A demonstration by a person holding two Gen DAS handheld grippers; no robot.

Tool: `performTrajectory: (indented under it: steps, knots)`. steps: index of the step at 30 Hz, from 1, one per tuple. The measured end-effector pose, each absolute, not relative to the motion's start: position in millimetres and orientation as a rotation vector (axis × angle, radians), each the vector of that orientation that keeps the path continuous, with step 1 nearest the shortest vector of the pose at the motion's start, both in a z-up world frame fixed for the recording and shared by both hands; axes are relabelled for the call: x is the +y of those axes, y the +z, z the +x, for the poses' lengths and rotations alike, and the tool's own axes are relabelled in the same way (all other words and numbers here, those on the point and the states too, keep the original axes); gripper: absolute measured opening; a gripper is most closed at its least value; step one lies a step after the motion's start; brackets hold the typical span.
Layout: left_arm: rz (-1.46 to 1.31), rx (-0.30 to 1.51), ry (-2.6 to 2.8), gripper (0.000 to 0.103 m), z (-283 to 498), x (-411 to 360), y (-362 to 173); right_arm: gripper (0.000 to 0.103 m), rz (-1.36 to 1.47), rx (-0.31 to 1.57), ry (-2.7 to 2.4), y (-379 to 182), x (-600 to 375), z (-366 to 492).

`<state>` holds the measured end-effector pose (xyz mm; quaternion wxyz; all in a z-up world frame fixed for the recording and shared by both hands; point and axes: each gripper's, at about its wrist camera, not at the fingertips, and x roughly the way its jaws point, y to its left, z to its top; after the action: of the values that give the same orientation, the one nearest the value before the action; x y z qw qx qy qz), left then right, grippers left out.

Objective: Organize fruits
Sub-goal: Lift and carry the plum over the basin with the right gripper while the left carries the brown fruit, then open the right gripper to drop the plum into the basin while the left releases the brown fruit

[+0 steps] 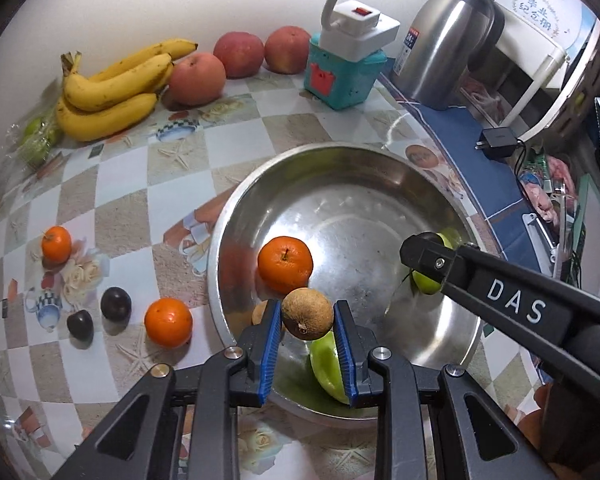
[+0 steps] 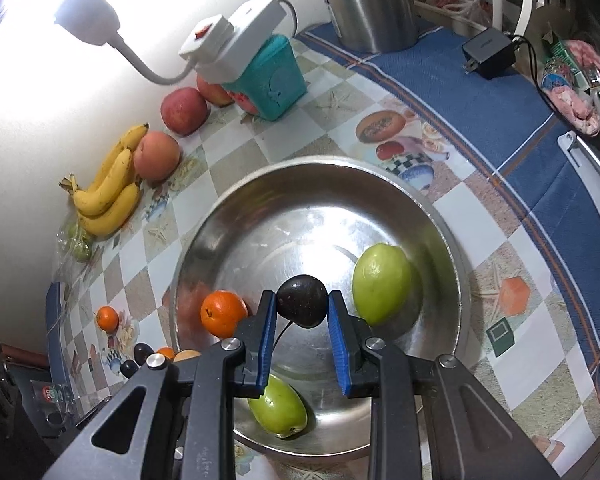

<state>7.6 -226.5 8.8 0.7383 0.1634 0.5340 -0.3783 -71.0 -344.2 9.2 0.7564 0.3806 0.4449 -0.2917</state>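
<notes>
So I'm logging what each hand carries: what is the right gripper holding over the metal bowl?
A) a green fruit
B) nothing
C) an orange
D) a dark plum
D: in the right wrist view, the right gripper has its blue pads pressed on a dark plum above the metal bowl; the orange and green fruit lie in the bowl.
</notes>
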Motion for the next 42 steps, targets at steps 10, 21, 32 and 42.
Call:
performTrajectory:
  steps: [10,21,32,42]
  knots:
    - [0.382,1.188,-0.813,0.029,9,-230,-2,0.027,0.845,1.022,-0.623,-12,-342,-63]
    - [0.397,1.197,-0.805,0.029,7,-234,-6,0.028,0.854,1.054,-0.632,-23,-343,-61]
    - [0.379,1.211,-0.787,0.031,11,-232,-7,0.030,0.843,1.078,-0.622,-24,-342,-58]
    - [0.358,1.206,-0.787,0.045,12,-230,0,0.055,0.805,1.069,-0.618,-12,-341,-56]
